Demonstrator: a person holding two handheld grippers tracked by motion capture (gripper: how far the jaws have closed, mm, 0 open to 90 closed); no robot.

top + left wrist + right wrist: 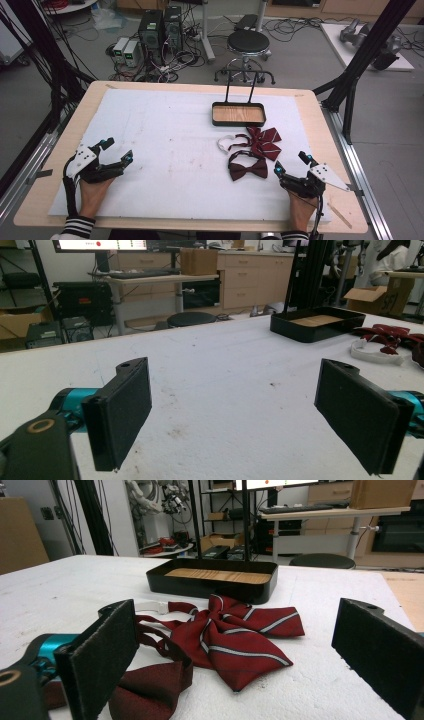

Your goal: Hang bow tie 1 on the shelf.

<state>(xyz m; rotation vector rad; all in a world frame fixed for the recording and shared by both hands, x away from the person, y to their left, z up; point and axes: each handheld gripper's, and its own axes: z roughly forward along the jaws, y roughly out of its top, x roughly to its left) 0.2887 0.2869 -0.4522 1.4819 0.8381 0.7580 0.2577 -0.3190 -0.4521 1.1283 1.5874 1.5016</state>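
Here we are at the reach, our right gripper (292, 165) wide open and empty just beside the plain bow tie (248, 169), the striped bow tie (264, 140) lying behind it before the tray (238, 105), so next we must close on it.

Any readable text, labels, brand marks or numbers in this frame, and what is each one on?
No text can be read here.
Monitor behind the table, left gripper view: a coloured bar with small marks, too blurred to read.
Cardboard box at right, same view: dark print on its side, too blurred to read.
Striped bow tie, plain dark red bow tie and black tray: no lettering visible.
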